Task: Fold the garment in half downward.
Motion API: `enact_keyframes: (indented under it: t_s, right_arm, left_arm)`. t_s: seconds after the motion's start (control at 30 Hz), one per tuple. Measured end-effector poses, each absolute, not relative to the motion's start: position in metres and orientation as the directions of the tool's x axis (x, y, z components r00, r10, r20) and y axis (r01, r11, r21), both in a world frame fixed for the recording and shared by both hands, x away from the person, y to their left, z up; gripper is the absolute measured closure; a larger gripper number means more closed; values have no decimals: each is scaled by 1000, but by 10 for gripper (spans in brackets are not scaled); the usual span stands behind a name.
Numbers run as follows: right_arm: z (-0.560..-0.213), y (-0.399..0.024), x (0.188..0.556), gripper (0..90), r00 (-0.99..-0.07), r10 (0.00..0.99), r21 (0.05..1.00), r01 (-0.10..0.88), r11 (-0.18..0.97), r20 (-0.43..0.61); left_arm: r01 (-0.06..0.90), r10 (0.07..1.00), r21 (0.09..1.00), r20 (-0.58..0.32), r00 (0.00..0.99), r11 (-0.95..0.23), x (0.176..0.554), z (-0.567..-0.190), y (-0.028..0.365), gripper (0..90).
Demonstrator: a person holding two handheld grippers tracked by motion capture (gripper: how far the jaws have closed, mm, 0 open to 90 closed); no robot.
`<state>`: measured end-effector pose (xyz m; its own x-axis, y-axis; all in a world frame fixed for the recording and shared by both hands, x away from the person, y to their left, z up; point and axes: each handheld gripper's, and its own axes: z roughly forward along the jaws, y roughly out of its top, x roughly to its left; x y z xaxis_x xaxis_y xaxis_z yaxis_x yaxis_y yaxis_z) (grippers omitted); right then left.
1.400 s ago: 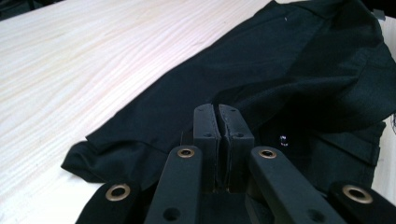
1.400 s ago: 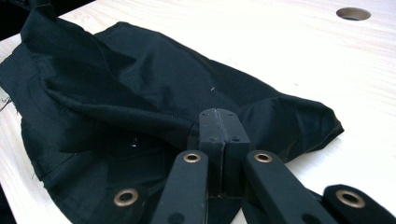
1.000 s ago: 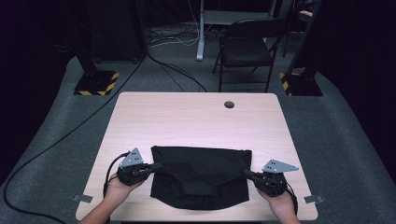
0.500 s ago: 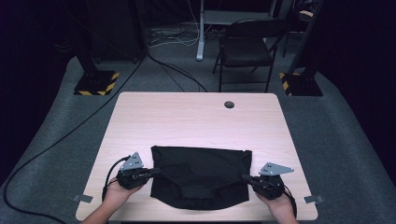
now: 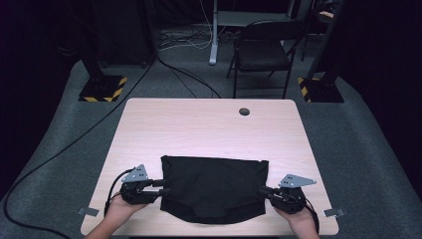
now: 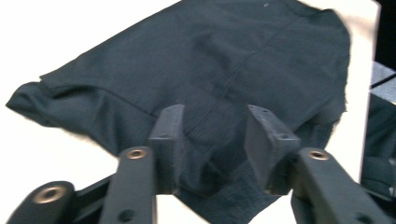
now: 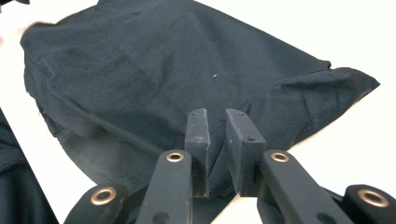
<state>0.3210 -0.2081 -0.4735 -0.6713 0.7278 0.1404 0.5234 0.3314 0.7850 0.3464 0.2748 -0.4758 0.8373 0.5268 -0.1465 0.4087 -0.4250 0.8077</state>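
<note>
Both hand-held grippers, left [image 5: 160, 187] and right [image 5: 263, 191], just opened off the black cloth [image 5: 214, 188]; back out level, don't drag hems.

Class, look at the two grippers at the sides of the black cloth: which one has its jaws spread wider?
The left gripper: its jaws have just been opening, a clear gap over the black cloth. The right gripper shows a narrow slit.

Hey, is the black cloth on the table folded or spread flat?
Folded: the black cloth lies as a compact rectangle, and the left gripper view shows layered edges stacked along its side.
</note>
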Motion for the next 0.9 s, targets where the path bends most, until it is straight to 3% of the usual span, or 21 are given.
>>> enact_keyframes:
  t_s: [0.27, 0.9]
  right_arm:
    - [-473, -199, 325, 712, -690, 709, 790, 511, 339, 142]
    - [-489, -159, 348, 508, -777, 616, 768, 469, 436, 125]
  left_arm:
    - [367, 523, 812, -91, 847, -453, 350, -469, 264, 405]
    - [371, 478, 767, -96, 873, -524, 378, -490, 207, 277]
